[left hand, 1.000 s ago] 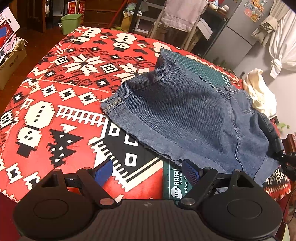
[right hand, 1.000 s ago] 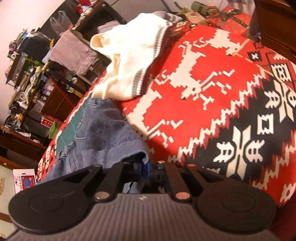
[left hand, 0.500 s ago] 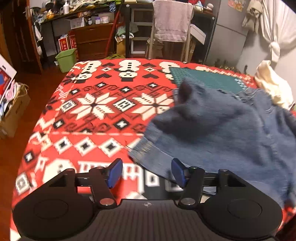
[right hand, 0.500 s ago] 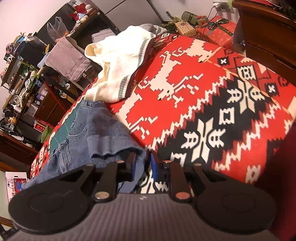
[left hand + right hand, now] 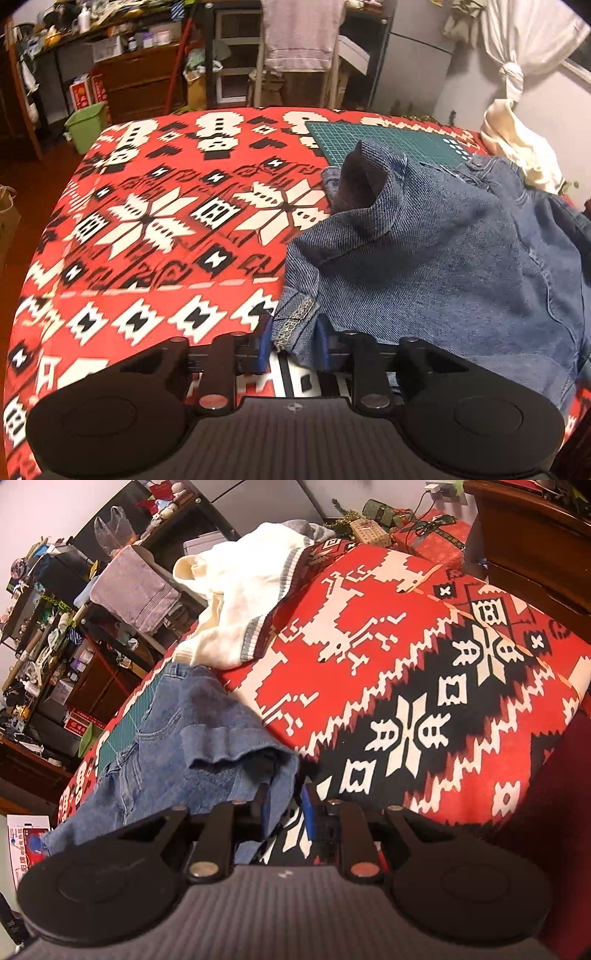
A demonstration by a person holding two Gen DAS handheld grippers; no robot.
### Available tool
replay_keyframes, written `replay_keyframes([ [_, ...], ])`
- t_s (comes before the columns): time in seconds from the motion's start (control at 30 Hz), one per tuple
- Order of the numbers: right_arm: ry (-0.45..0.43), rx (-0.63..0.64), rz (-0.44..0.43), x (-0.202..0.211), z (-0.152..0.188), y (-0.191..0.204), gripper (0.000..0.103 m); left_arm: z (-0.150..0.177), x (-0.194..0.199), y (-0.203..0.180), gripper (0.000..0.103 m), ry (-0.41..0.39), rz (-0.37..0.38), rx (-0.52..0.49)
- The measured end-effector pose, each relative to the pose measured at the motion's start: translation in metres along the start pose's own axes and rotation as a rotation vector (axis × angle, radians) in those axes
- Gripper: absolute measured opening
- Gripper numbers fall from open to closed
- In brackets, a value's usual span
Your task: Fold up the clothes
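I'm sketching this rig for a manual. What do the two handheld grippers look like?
Both match. The left gripper and right gripper each have a matte black ribbed body, two round black discs at the sides, black angled linkage arms with silver pivot screws, and blue finger pads. A small cross mark sits at the centre. No cables or sleeves show.

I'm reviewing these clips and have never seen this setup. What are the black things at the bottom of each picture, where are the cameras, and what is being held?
No robot here: a person holds a hand-held claw in each hand, and each carries a fisheye camera looking along its two blue fingers. In the left view, the left claw grips a hem corner of the denim shorts. In the right view, the right claw has another edge of the shorts between its fingers, with a small gap showing. The shorts lie on a red patterned cloth, partly over a green cutting mat. A cream sweater lies beside them.
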State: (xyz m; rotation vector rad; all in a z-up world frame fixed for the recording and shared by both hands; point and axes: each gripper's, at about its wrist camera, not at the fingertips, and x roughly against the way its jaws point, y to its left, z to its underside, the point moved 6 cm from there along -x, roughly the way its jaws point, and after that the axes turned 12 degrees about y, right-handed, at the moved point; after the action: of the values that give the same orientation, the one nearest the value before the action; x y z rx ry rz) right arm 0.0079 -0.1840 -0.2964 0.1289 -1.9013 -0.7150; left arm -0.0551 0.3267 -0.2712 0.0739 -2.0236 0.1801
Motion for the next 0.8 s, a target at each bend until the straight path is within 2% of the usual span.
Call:
replay_keyframes([
  [0.07,0.005,0.009,-0.001,-0.001,0.000,0.003,0.025,0.005,0.010,0.000,0.019,-0.006,0.015,0.021],
  [0.43,0.018,0.079,-0.017,-0.003,-0.008,0.019,0.025,0.059,0.080,0.002,0.017,0.010,0.149,0.193],
  [0.6,0.026,0.091,-0.026,-0.002,-0.009,0.020,0.025,0.085,0.080,-0.002,0.016,0.050,0.137,0.220],
  [0.8,0.013,0.112,-0.014,0.007,-0.005,0.018,0.025,0.098,0.079,0.005,0.016,0.049,0.130,0.266],
])
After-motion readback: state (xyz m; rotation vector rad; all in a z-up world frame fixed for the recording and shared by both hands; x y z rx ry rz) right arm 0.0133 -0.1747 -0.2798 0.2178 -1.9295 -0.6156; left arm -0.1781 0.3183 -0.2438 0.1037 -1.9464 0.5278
